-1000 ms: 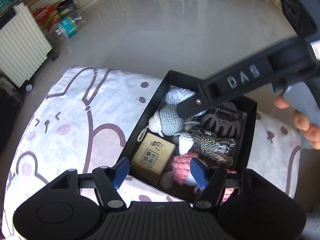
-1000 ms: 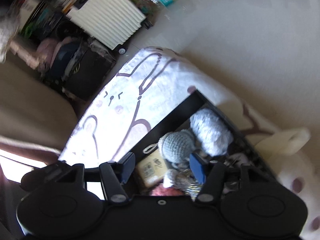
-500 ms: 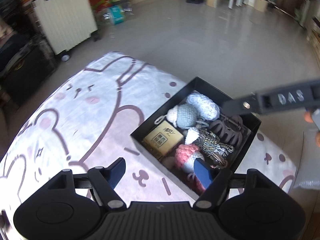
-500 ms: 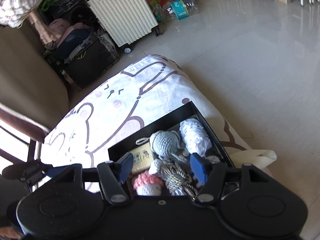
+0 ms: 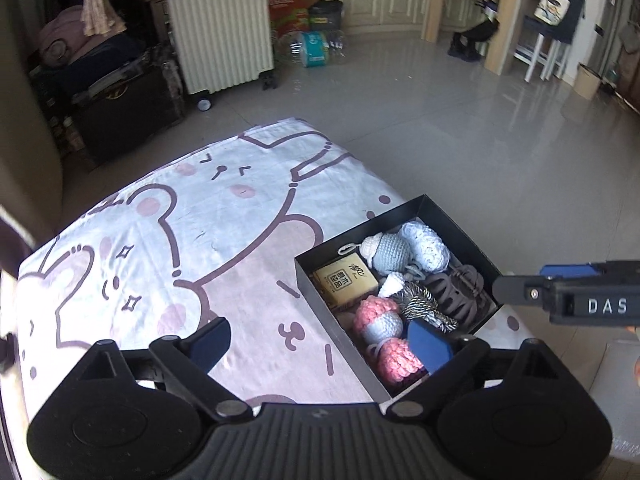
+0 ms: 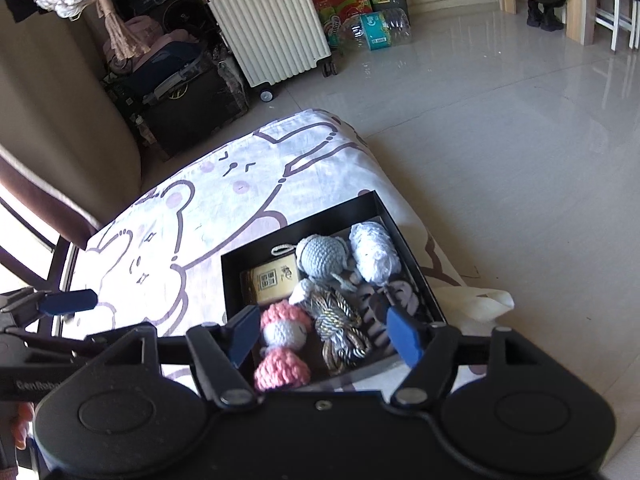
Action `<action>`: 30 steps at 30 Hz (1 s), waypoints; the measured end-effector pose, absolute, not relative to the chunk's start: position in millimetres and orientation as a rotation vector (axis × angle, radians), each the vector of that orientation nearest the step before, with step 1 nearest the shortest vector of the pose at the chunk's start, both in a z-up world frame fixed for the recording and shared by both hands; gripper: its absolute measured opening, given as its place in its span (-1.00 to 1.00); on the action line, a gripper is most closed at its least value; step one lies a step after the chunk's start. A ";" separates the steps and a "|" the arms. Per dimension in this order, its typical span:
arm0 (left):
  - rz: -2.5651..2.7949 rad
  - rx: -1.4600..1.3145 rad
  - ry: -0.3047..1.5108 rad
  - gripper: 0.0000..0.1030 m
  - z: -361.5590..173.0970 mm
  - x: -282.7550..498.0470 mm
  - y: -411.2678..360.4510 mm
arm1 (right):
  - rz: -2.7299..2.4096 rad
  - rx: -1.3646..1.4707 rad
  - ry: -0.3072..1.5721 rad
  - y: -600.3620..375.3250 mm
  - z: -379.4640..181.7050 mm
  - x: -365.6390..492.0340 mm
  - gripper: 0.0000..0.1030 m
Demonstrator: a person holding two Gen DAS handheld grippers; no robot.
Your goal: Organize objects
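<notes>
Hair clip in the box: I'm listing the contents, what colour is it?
The hair clip is a dull brown; the left wrist view shows it best.

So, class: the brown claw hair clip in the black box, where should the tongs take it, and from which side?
Probably from straight above, closing across the brown claw hair clip at its narrow spine. It lies flat against the black box wall with the striped rope toy beside it, so a sideways approach looks blocked.

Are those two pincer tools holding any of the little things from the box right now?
No. The left gripper and right gripper both hang open above the black cardboard box, jaws just widening, nothing between them.
</notes>
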State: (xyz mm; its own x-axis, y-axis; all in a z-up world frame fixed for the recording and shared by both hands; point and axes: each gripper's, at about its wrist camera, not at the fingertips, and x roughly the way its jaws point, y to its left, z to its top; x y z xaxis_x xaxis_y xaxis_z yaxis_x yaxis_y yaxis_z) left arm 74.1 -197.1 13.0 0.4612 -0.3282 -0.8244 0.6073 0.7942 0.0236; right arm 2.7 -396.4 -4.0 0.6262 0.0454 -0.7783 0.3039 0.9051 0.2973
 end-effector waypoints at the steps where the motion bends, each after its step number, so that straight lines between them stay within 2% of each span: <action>1: -0.575 0.321 0.929 0.90 13.9 72.2 -195.1 | -0.154 0.419 0.887 -394.8 -1.9 -0.5 0.41; 7: -0.507 0.198 0.962 1.00 18.9 58.3 -181.7 | -0.156 0.368 0.880 -389.0 8.5 -16.5 0.43; 9: -0.495 0.185 0.969 1.00 18.1 54.2 -179.3 | -0.158 0.347 0.880 -387.2 11.4 -21.1 0.61; 13: -0.462 0.212 0.968 1.00 10.7 45.2 -175.3 | -0.164 0.301 0.878 -384.5 14.1 -29.4 0.61; 16: -0.451 0.215 0.987 1.00 1.9 41.0 -170.7 | -0.172 0.285 0.878 -385.6 13.0 -35.2 0.71; 18: -0.443 0.229 0.996 1.00 -2.6 40.0 -168.5 | -0.181 0.268 0.880 -385.7 11.8 -38.1 0.90; 22: -0.420 0.221 0.988 1.00 -3.9 39.5 -163.3 | -0.189 0.221 0.884 -383.6 7.8 -42.7 0.99; 30: -0.423 0.213 1.005 1.00 -7.1 38.7 -163.2 | -0.214 0.202 0.894 -387.1 0.4 -47.1 1.00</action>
